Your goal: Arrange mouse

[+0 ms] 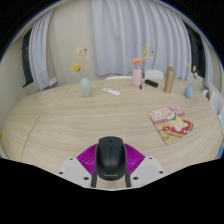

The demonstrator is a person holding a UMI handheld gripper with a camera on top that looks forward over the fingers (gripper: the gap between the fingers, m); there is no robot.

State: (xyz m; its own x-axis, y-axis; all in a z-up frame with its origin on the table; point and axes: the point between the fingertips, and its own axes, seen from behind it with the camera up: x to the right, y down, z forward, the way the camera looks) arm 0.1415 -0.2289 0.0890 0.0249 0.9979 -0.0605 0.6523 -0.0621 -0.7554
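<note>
A black computer mouse (110,156) sits between my gripper's (110,165) two fingers, its front pointing away from me. The magenta pads (88,158) press against both of its sides, so the gripper is shut on the mouse. It is held over the near edge of a round light wooden table (70,118).
A colourful picture book (172,123) lies on the table to the right. Along the far edge stand a pale blue bottle (86,87), a small white object (111,92), a pink vase (137,76), a brown bottle (169,79) and a light blue item (188,90). Curtains hang behind.
</note>
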